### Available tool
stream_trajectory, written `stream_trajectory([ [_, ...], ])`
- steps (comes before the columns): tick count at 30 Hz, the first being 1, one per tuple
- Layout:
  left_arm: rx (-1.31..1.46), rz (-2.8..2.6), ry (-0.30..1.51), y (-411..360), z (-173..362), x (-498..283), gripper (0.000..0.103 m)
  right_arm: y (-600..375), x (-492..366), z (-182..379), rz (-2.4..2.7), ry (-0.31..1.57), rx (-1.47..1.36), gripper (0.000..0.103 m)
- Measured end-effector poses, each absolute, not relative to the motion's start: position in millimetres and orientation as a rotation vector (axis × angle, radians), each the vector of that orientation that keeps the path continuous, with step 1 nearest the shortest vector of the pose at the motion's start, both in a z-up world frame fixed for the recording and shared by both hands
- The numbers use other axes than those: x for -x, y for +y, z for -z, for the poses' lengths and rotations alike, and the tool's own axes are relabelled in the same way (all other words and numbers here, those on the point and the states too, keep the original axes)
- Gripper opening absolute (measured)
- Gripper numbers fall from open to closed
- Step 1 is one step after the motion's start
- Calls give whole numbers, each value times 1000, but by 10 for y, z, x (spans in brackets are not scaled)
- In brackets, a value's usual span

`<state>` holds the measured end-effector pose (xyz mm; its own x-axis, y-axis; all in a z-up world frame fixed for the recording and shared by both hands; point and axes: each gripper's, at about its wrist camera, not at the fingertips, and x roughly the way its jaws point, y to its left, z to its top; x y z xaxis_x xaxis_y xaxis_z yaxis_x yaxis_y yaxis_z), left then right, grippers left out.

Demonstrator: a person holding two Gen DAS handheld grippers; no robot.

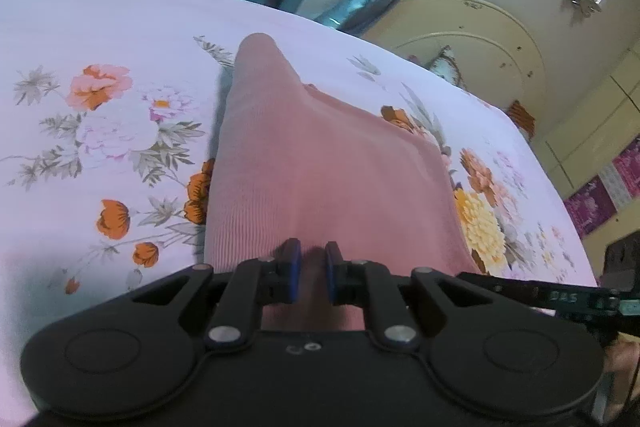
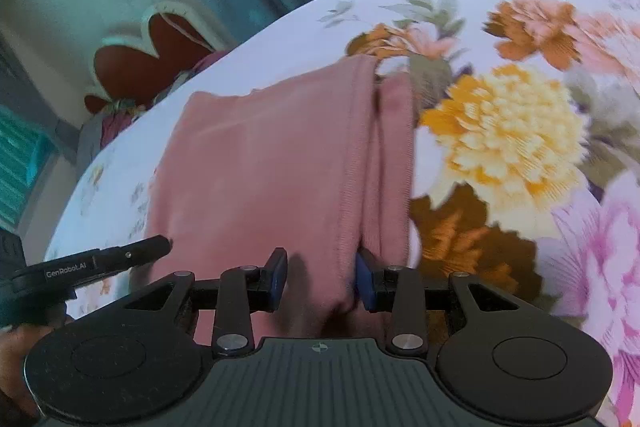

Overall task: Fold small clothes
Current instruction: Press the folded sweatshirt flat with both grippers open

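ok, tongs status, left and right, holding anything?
Left tongs: nearly shut, near edge of the pink garment between the pads.
Right tongs: open, garment fold between them, left pad clear of it.

A dusty-pink ribbed knit garment [image 1: 320, 163] lies folded on a white floral bedsheet [image 1: 100, 39] — its near edge sits between the blue pads of the black left gripper [image 1: 313, 273], jaws nearly closed, pinching the cloth.

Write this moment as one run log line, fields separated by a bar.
stage: folding | item: pink garment on floral bedsheet | left gripper: narrow gap around cloth | right gripper: open, cloth between jaws
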<state>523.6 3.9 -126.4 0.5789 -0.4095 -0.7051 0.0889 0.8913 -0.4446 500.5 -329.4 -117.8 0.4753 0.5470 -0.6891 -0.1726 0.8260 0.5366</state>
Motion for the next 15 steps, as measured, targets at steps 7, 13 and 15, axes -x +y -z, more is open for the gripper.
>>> stream_trajectory([
  [7, 387, 392, 912, 58, 1189, -5284, 13, -3165, -4964, 1110, -409, 942, -362, 10],
  [13, 343, 443, 964, -229, 1273, -5310, 13, -3324, -4824, 1074, -358, 963, -319, 10],
  [15, 346, 446, 972, -209, 1275, -5336, 13, -3279, -4844, 1205, -351, 986, -316, 10],
])
